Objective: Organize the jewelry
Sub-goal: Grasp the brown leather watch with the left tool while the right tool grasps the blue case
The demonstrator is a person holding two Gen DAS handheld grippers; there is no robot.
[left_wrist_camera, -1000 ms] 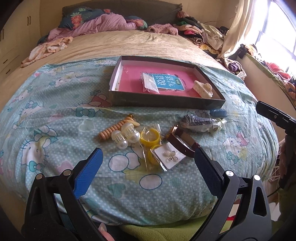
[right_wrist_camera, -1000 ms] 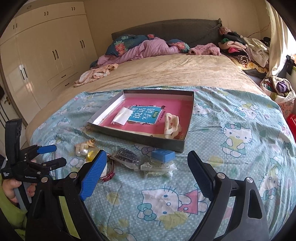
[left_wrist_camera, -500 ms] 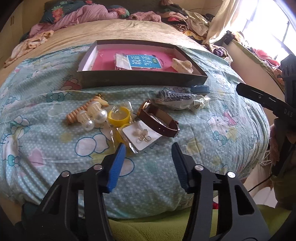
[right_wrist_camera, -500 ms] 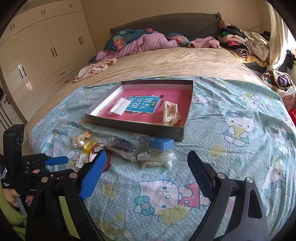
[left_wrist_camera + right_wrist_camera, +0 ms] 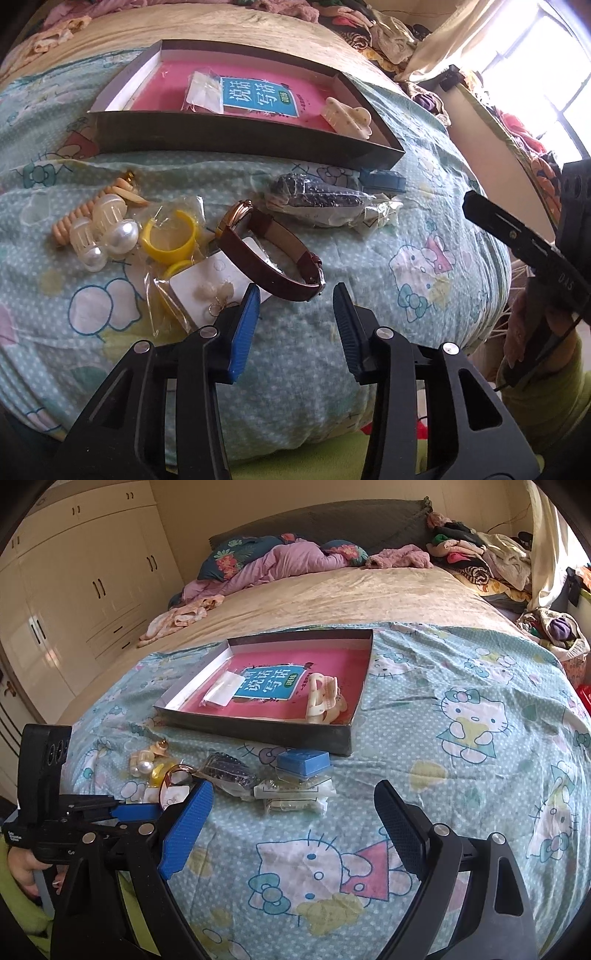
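Observation:
A shallow grey tray point(image 5: 236, 133) with a pink floor lies on the bed and holds a blue booklet point(image 5: 258, 98), a small clear bag point(image 5: 203, 92) and a cream hair claw point(image 5: 351, 118). In front of it lie a brown-strapped watch point(image 5: 266, 258), pearl earrings point(image 5: 110, 236), a yellow ring point(image 5: 170, 236), an earring card point(image 5: 210, 291), a bagged dark beaded piece point(image 5: 317, 195) and a blue box point(image 5: 382, 181). My left gripper point(image 5: 295, 291) hovers just short of the watch strap, its jaws closing with nothing pressed between them. My right gripper point(image 5: 294, 788) stands open over the blanket near the blue box point(image 5: 303, 762).
A cartoon-cat blanket point(image 5: 461, 709) covers the near half of the bed. Pink bedding and pillows point(image 5: 280, 561) pile at the headboard, clothes point(image 5: 476, 557) at the far right. Cream wardrobes point(image 5: 74, 590) line the left wall. The bed's edge is right below both grippers.
My left gripper has narrowed from wide open to a small gap and moved forward and down toward the watch. The right gripper has sunk slightly and stayed open.

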